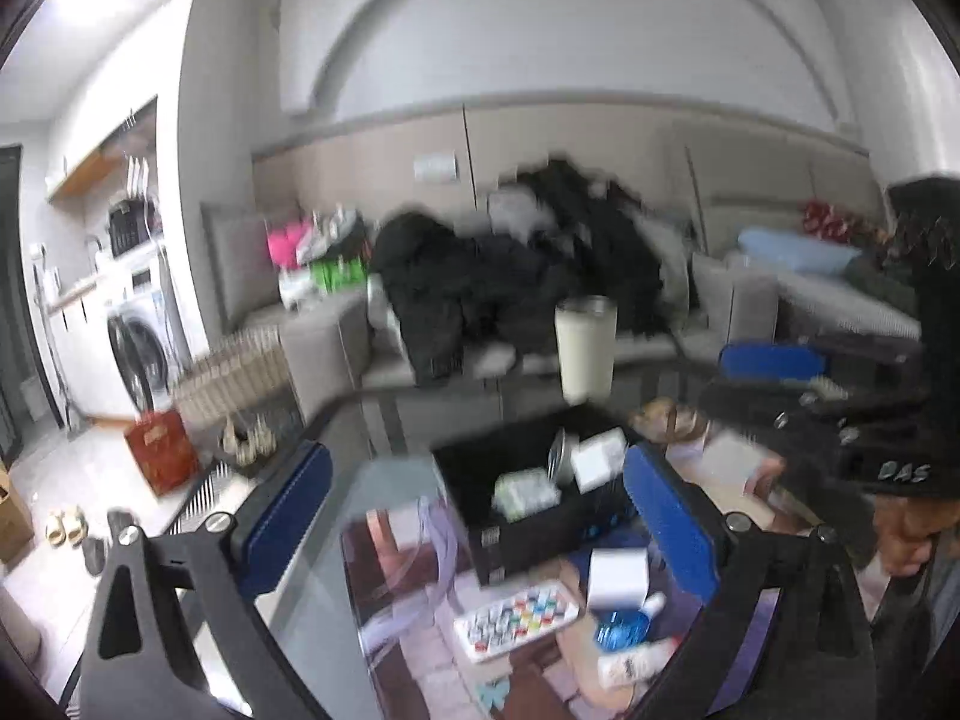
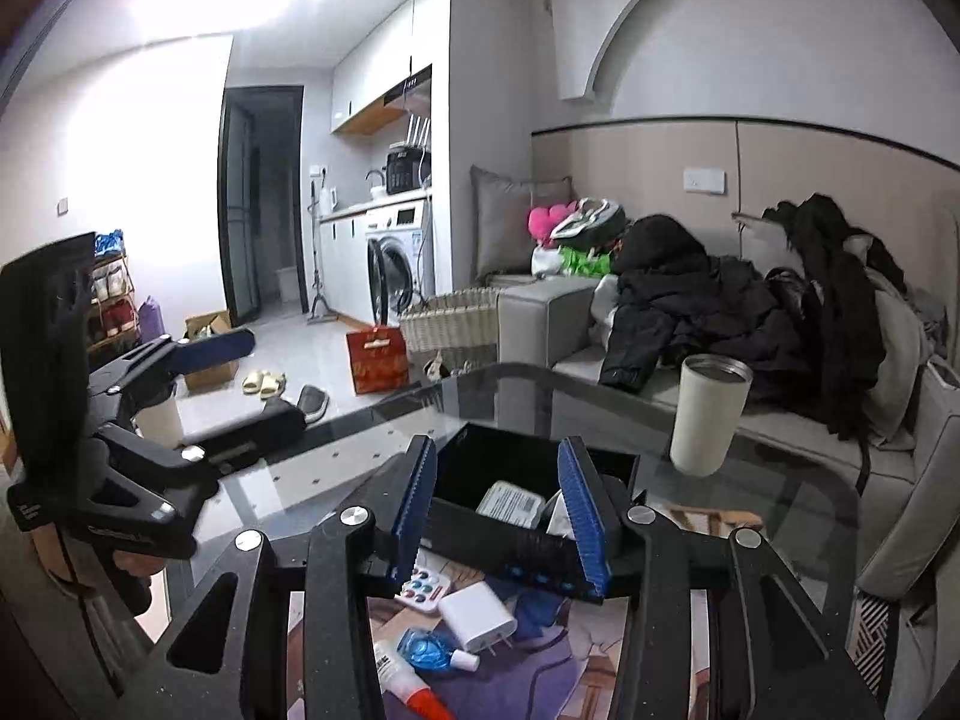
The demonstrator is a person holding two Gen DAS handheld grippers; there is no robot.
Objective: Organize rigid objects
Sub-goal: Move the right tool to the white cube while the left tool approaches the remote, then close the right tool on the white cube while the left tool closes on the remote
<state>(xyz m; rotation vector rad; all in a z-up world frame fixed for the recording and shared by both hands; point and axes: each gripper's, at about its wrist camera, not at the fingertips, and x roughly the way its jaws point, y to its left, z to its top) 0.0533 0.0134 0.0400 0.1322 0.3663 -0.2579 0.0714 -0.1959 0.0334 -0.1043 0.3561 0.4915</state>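
The black box [image 1: 540, 498] is seen on the glass table [image 1: 336, 600] in the left wrist view, at twelve o'clock of the left gripper [image 1: 474, 516], whose jaws are spread wide with nothing grasped. In the right wrist view, the right gripper [image 2: 498, 510] is parted, unclenched, before the box; a white cup [image 2: 708, 414] is seen at two o'clock.

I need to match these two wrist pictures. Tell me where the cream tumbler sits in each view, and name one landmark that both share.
Left wrist view: the cream tumbler stands upright right of centre, on the glass table's far edge, beyond the black box.
Right wrist view: the cream tumbler stands at right of centre, on the far right part of the table, right of the box.
Shared landmark: the washing machine, at left in both.
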